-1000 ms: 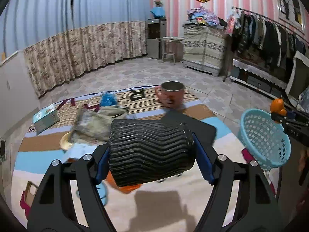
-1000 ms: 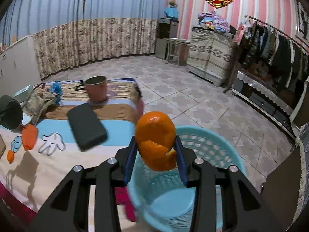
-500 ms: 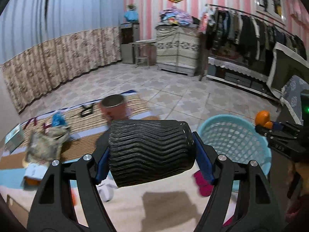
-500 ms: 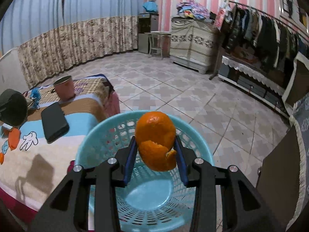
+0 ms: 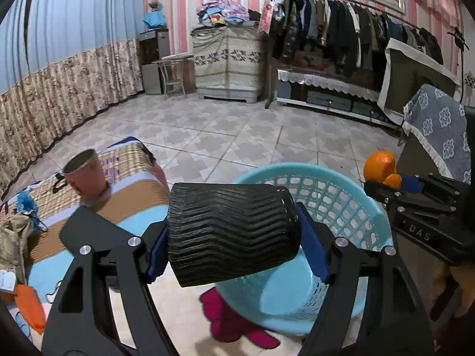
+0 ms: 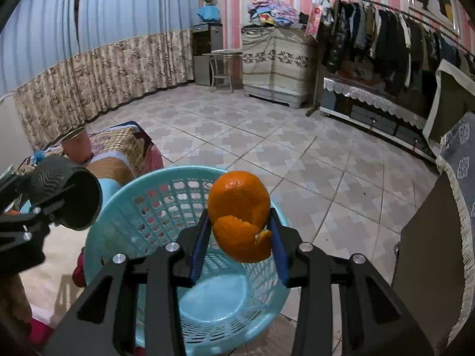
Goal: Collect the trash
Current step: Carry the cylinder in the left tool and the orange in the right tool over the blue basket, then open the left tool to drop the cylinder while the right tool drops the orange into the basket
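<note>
My left gripper (image 5: 234, 231) is shut on a black ribbed cup (image 5: 228, 231), held sideways at the left rim of the light blue basket (image 5: 341, 201). My right gripper (image 6: 239, 231) is shut on an orange peel (image 6: 239, 213) and holds it above the basket (image 6: 142, 207), over its right side. The black cup also shows in the right wrist view (image 6: 68, 190), at the basket's left edge. The orange peel shows in the left wrist view (image 5: 380, 166) beyond the basket's right rim. The basket's bottom looks bare.
A low table with a striped cloth (image 5: 130, 207) stands left of the basket, with a pink mug (image 5: 86, 175), a crumpled bag (image 5: 14, 237) and orange scraps (image 5: 29, 305). A dark cabinet (image 6: 427, 261) stands right of the basket. Tiled floor (image 6: 267, 136) lies beyond.
Both grippers have swung right from the table toward the basket. The black cup has come to the basket's left rim, and the orange peel has moved further over the basket.
</note>
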`<state>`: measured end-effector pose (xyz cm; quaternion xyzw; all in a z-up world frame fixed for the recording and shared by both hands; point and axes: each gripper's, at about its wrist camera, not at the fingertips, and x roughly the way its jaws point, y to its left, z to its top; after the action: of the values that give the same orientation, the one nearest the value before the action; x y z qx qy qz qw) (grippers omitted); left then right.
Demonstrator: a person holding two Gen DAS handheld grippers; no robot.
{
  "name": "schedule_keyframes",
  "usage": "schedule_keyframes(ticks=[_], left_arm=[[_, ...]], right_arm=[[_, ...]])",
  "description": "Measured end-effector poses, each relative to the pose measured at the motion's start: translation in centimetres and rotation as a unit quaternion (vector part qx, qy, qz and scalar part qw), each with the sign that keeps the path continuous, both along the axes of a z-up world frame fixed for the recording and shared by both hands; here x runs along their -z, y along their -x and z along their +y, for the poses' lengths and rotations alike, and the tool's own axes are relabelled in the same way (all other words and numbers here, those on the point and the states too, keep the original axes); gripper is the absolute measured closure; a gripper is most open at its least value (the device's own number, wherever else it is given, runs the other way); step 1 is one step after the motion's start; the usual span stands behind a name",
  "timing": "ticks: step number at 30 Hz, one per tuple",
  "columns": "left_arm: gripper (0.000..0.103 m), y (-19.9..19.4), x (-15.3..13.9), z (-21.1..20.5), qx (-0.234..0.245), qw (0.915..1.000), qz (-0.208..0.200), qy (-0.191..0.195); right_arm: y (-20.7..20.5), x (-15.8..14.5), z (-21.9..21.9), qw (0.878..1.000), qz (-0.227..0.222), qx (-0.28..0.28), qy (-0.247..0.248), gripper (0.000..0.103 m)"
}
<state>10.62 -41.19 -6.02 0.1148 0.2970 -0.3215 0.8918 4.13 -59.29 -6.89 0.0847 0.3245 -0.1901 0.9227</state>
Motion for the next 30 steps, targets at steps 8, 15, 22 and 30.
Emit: schedule_keyframes(ticks=[8, 15, 22, 30], left_arm=[[0.030, -0.6, 0.3, -1.4, 0.016, 0.9998, 0.009, 0.002], [0.019, -1.6, -0.8, -1.6, 0.019, 0.9998, 0.005, 0.008], [0.016, -2.1, -0.9, 0.8, -0.012, 0.9999, -0.003, 0.004], [0.007, -2.4, -1.5, 5.9, -0.061, 0.9978, -0.023, -0.001]], right_arm=[[-0.2, 1.3, -0.4, 1.000, 0.008, 0.003, -0.013, 0.065], [-0.5, 2.0, -0.7, 1.000, 0.011, 0.004, -0.020, 0.065], [-0.5, 3.5, -0.1, 0.999, 0.026, 0.001, -0.021, 0.065], [-1.1, 4.6, 1.9, 0.999, 0.030, -0.001, -0.019, 0.064]])
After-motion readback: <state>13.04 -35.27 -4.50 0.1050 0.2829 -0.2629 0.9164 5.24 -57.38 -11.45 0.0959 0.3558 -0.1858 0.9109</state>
